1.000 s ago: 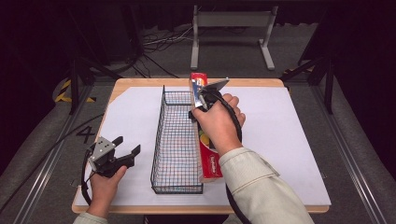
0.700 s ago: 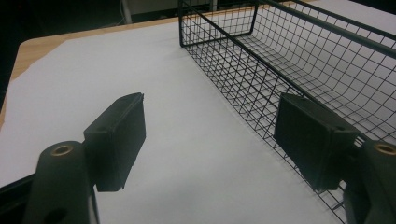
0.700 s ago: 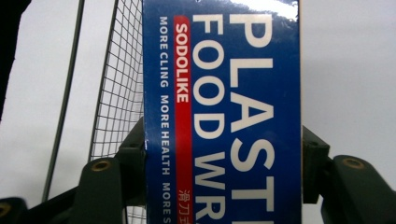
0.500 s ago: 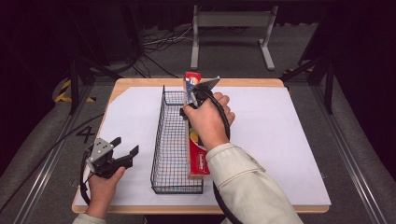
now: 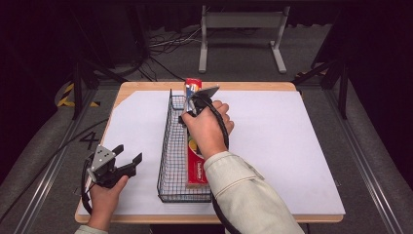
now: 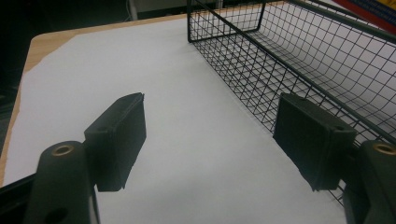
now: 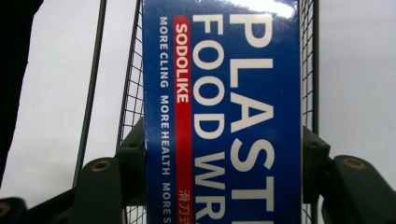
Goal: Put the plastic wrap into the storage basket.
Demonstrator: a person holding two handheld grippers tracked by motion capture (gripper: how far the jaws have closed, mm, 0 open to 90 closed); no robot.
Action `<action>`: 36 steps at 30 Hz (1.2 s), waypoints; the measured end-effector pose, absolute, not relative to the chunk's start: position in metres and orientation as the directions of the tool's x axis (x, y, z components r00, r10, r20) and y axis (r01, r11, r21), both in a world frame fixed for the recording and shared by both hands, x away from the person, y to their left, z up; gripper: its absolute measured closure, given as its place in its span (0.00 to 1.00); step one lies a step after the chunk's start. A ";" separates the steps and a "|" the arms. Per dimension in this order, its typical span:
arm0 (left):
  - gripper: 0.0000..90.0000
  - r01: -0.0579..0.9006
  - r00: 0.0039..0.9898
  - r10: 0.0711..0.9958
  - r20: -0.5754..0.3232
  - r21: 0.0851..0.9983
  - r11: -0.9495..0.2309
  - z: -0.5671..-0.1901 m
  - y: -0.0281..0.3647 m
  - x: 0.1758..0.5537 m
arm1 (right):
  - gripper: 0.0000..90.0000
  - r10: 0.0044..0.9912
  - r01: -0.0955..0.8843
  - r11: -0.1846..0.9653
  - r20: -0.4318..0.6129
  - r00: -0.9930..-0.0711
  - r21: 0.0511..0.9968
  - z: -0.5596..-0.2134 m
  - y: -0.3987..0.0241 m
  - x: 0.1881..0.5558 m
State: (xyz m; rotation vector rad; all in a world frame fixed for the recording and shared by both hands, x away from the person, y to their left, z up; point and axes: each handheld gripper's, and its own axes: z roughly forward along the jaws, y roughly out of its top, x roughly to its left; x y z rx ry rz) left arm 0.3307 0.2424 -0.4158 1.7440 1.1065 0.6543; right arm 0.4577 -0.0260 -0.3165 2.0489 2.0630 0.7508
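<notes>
Plastic wrap box point(image 5: 196, 163) moves left over the wire basket point(image 5: 170, 146).
Our right gripper point(image 5: 195, 108) pinches it, nearly in; left gripper point(image 5: 127, 157) spread, idle.

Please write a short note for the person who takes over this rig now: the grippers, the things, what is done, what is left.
Right gripper: shut on the plastic wrap box, holding it over the wire basket.
Left gripper: open, holding nothing, over the white sheet beside the basket.
Done: box picked up, brought to the basket.
Left: probably lower the box fully in, then release.
</notes>
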 end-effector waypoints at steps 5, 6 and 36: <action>0.29 0.394 0.448 0.893 -0.043 0.906 -0.154 -0.416 0.242 0.333 | 0.43 0.971 0.898 -0.044 0.230 -0.064 0.437 -0.328 -0.020 0.461; 0.29 0.394 0.448 0.893 -0.043 0.906 -0.154 -0.416 0.242 0.333 | 0.43 0.971 0.898 -0.044 0.230 -0.064 0.437 -0.328 -0.020 0.461; 0.29 0.394 0.451 0.892 -0.036 0.905 -0.162 -0.418 0.239 0.333 | 0.43 0.977 0.928 -0.050 0.211 -0.031 0.369 -0.378 -0.016 0.466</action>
